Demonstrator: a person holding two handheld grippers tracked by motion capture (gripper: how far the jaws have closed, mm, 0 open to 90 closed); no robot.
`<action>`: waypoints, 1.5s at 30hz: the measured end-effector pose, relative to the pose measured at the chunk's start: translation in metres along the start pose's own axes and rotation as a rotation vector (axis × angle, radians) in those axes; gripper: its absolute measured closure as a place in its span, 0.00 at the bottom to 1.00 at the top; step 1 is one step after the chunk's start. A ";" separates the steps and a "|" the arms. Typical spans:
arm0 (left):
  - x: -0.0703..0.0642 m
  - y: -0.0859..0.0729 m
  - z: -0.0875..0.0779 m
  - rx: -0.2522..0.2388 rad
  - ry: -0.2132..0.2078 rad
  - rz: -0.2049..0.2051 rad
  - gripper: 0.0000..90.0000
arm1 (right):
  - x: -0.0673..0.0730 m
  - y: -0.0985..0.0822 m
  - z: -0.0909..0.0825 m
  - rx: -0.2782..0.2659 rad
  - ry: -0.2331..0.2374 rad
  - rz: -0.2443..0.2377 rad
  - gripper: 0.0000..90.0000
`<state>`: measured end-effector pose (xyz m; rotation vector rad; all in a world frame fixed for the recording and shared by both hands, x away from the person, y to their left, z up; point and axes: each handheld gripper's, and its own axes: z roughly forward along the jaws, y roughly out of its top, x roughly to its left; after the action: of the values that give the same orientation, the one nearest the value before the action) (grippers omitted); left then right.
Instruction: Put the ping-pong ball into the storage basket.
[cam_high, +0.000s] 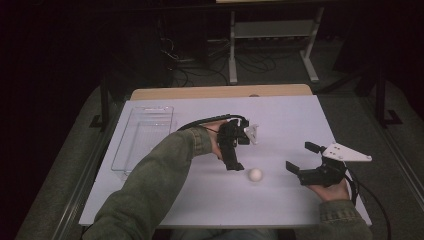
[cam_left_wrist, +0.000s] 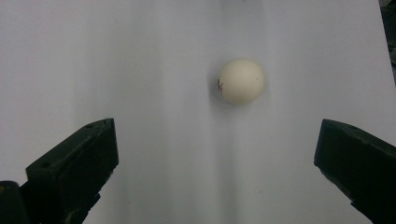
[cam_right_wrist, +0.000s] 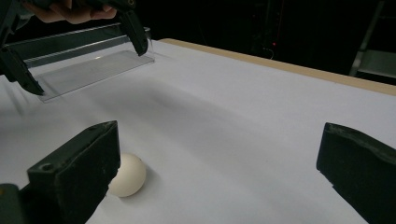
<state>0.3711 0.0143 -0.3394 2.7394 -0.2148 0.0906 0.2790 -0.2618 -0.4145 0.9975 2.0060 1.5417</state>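
I hold my left hand-held gripper above the white tabletop, jaws spread wide and empty, pointed down at a small white ball that rests on the sheet just beyond its tips. From the left gripper view the ball sits ahead of the gap, a little toward the right jaw, and a small dark mark shows on its left side — something the high view is too coarse to show. My right hand-held gripper lies low near the tabletop's right edge, jaws also parted and holding nothing, aimed leftward toward the ball. Its own view puts the ball partly behind its left jaw, and beyond it shows my other hand-held gripper in front of the clear plastic tray — the tray stands along the tabletop's far left side, well apart from the ball.
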 end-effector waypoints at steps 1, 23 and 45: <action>0.000 0.001 0.001 0.002 -0.004 -0.001 0.00 | 0.000 0.000 0.000 0.000 0.000 0.000 0.00; -0.001 0.003 0.020 -0.005 -0.018 -0.024 0.00 | 0.000 0.000 -0.001 0.001 0.001 0.000 0.00; -0.003 -0.002 0.035 -0.037 -0.024 -0.055 0.00 | -0.001 -0.001 -0.001 -0.001 -0.002 -0.002 0.00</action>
<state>0.3694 0.0026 -0.3726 2.7087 -0.1467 0.0383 0.2781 -0.2632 -0.4149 0.9956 2.0043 1.5397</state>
